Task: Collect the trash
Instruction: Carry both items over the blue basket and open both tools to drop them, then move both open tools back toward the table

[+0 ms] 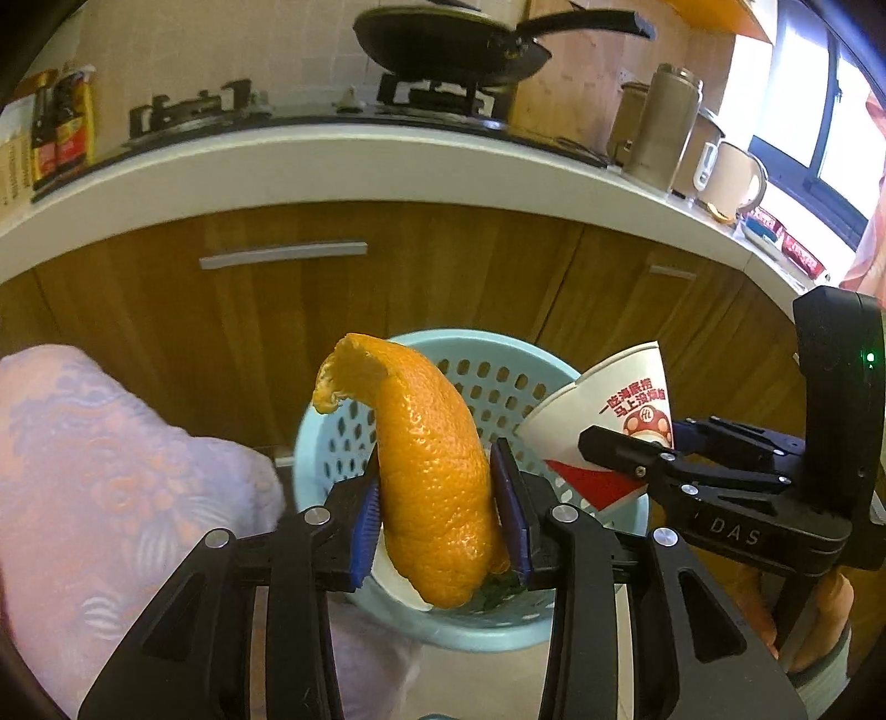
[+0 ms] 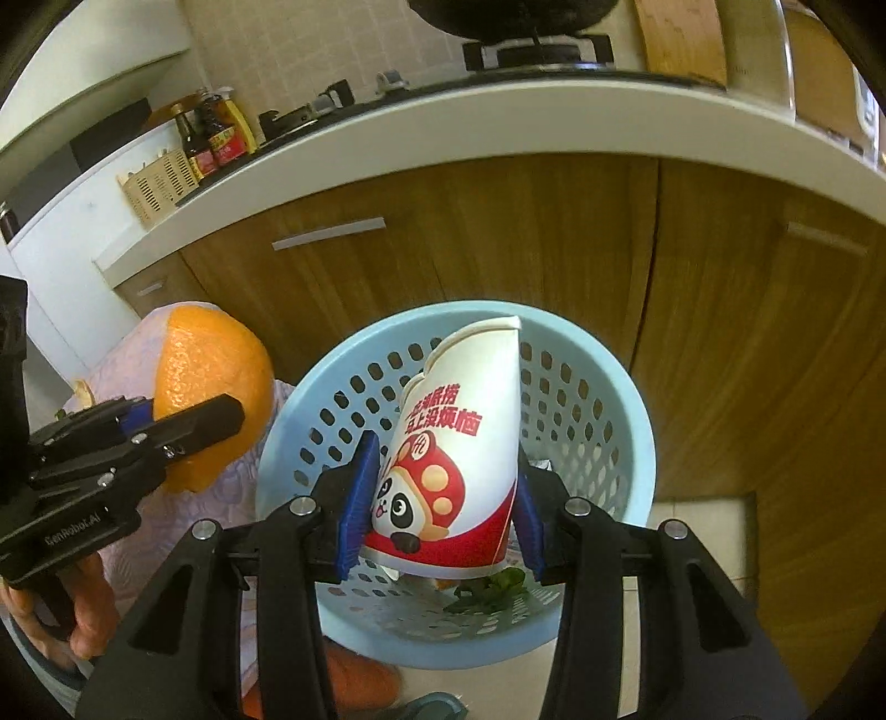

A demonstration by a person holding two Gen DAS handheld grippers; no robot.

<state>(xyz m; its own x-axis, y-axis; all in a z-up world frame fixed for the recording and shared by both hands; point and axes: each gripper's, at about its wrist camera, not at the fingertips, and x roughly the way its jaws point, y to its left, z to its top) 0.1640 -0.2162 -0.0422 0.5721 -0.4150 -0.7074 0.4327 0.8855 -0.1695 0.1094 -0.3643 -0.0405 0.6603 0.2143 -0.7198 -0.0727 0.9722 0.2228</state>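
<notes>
My left gripper [image 1: 437, 515] is shut on a curved piece of orange peel [image 1: 426, 471] and holds it over the light blue perforated bin [image 1: 487, 382]. My right gripper [image 2: 443, 498] is shut on a crushed white and red paper cup [image 2: 459, 437] with a panda print, held over the bin's [image 2: 598, 399] opening. The cup [image 1: 609, 421] and right gripper [image 1: 626, 451] show at the right of the left wrist view. The peel [image 2: 216, 365] and left gripper [image 2: 183, 426] show at the left of the right wrist view. Green scraps [image 2: 487, 590] lie in the bin.
Wooden cabinet doors [image 1: 277, 310] stand behind the bin under a white counter edge [image 1: 332, 160]. A stove with a black pan [image 1: 448, 44], sauce bottles [image 1: 61, 127] and a kettle [image 1: 725, 177] are on the counter. A leg in pink patterned cloth [image 1: 99, 498] is at left.
</notes>
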